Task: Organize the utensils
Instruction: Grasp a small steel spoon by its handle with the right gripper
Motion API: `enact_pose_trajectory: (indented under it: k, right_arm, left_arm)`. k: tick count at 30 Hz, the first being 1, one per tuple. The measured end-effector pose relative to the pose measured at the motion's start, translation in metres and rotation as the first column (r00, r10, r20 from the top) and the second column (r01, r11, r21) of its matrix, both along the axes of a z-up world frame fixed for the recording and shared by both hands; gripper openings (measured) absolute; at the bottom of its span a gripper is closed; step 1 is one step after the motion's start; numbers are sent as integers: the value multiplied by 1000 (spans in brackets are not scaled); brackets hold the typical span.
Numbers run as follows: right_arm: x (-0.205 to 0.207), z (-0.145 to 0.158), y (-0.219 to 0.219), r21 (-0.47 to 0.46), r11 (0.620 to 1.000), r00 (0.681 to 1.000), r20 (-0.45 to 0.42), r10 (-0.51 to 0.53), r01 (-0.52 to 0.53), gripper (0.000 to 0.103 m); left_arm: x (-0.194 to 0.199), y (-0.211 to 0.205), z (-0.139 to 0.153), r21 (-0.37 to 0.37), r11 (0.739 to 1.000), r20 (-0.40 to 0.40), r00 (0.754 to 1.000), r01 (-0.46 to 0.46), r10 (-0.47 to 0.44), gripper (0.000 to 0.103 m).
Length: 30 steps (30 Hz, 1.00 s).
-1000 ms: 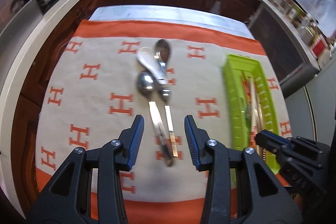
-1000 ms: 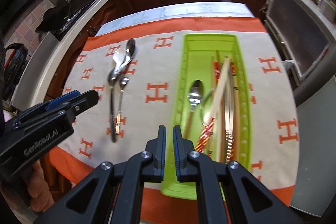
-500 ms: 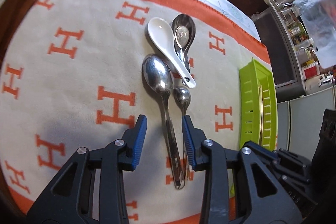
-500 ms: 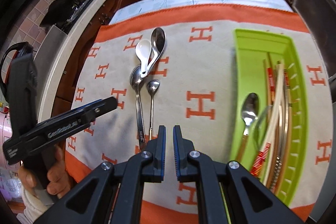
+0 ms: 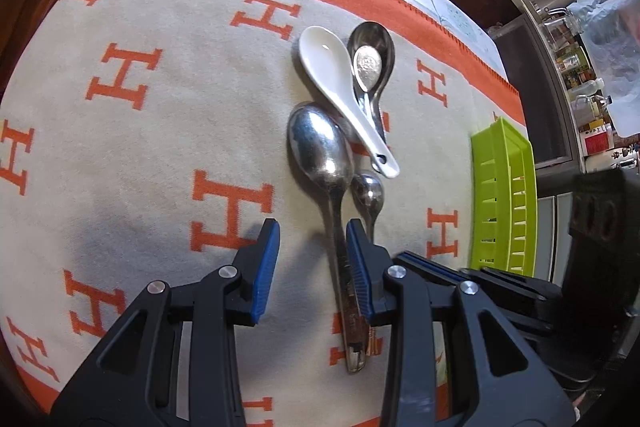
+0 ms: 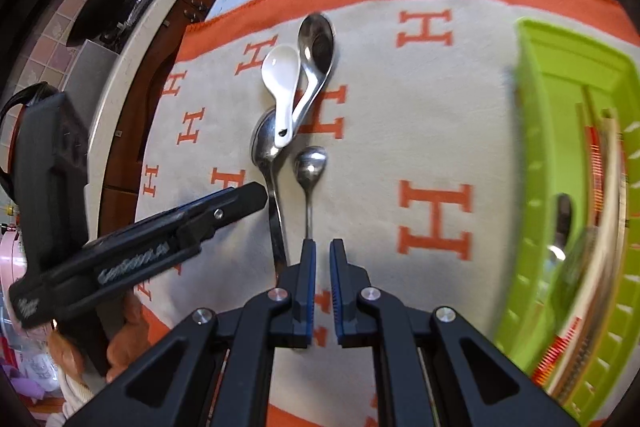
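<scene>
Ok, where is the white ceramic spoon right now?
In both wrist views the white ceramic spoon lies mid-cloth, bowl beside the wide metal spoon, handle end over the large metal spoon, well left of the green tray.

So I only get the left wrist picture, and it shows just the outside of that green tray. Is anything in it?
Observer: Yes. The right wrist view looks down into the green tray: a metal spoon lies there beside several chopsticks.
Operator: And the other gripper is edge-on for me. Is it open or shut?
Observer: The right gripper is shut, with nothing between its fingers.
Operator: What is holding the gripper I am looking along?
Observer: A person's hand shows under the body of the left gripper, at the near left corner of the cloth.
</scene>
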State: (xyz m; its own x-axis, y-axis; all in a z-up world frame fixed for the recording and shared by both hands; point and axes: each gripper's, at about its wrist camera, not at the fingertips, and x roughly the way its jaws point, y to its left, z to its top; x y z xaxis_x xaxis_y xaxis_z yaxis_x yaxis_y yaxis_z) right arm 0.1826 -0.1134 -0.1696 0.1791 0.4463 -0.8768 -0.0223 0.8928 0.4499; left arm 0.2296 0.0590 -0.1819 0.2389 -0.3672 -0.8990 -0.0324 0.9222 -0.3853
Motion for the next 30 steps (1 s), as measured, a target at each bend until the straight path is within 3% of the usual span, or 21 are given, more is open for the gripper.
enact_pose_trajectory:
  k: [6,17,25,30]
  right_arm:
    - [11,-17,27,-63,997,999,-18,43,-44,7]
    - [10,-13,50,-221,967,985,87,148,-126,2]
    - [4,-17,7,-97,995,998,45,44,-39,3]
    - [-1,-19,-19,-8,1000,999,14,-29,29,3]
  left_arm:
    - [-1,9,-1,-9,1000,-2,1000,-21,21,31]
    - [0,8,-1,-28,1000,3,1000,-11,11,31]
    - [11,-7,-8,-48,999,6,1000,3,-3,31]
    - [12,-24,-11,-22,999,29,999,24,-23,31]
